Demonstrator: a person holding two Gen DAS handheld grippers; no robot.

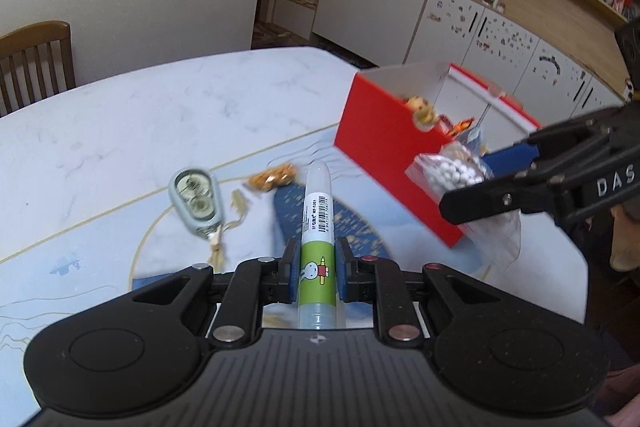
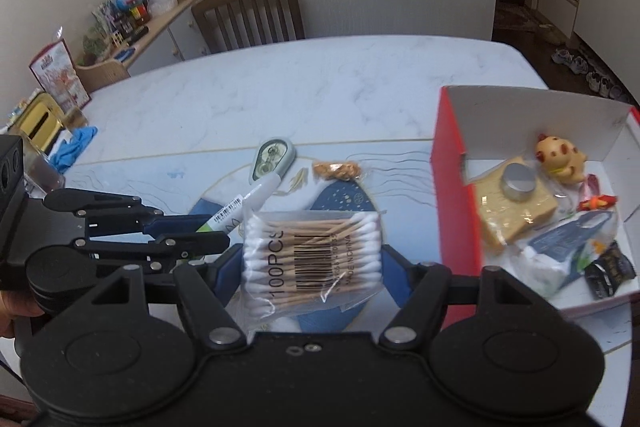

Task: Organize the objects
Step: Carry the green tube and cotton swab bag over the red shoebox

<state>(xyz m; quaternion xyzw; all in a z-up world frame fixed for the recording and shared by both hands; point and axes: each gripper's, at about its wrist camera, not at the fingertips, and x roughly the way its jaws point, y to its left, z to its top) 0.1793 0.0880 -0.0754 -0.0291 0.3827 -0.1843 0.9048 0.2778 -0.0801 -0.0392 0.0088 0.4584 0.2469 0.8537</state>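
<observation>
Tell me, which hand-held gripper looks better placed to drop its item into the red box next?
Probably the right hand-held gripper: its cotton swab bag hangs right beside the red box, nearer than the left's glue stick.

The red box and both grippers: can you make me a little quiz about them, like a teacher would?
1. True or false: the left gripper holds a spoon.
2. What does the right gripper hold? A) bag of cotton swabs B) a cup C) a sock
3. Fill in: the yellow toy figure lies inside the ___ box.

Key: 1. False, it holds a glue stick. 2. A. 3. red.
</observation>
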